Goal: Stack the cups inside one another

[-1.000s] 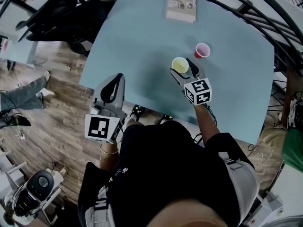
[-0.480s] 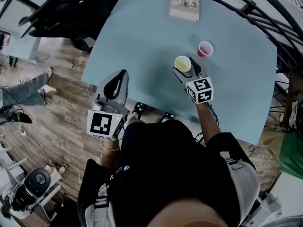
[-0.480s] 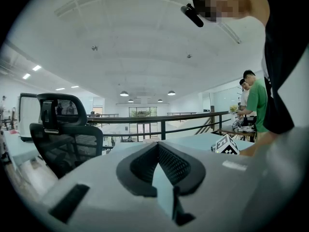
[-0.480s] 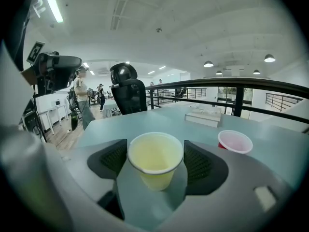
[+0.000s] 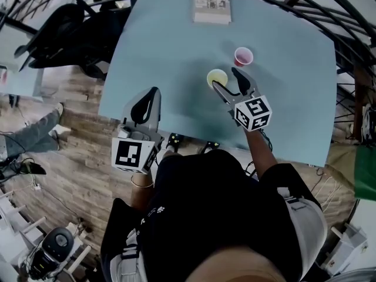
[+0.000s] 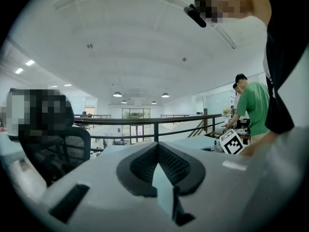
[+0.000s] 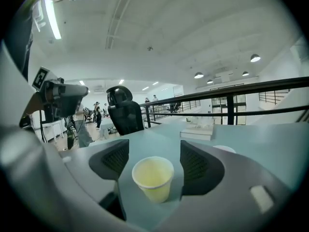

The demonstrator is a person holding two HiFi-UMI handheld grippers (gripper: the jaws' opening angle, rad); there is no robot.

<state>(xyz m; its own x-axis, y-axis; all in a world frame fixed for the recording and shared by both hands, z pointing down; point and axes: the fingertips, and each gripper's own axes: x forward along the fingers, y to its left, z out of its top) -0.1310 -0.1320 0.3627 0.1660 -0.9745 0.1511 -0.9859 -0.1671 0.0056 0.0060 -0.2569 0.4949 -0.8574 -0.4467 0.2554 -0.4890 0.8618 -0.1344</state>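
Observation:
A yellow paper cup (image 5: 217, 78) stands upright on the pale blue table (image 5: 170, 46), and a pink cup (image 5: 243, 56) stands just beyond it to the right. My right gripper (image 5: 230, 81) is open at the yellow cup. In the right gripper view the yellow cup (image 7: 153, 178) stands between the two jaws with a gap on each side. The pink cup (image 7: 225, 149) peeks out behind the right jaw. My left gripper (image 5: 145, 106) is shut and empty at the table's near left edge. In its own view the left gripper (image 6: 157, 151) points across the room.
A book (image 5: 211, 3) lies at the table's far edge; the book (image 7: 198, 131) also shows beyond the cups in the right gripper view. A black office chair (image 5: 70, 31) stands left of the table. A railing (image 5: 329, 7) curves behind the table. Wooden floor lies below the left edge.
The head view has shifted a little. My right gripper stays open around the yellow cup and the left gripper holds its place.

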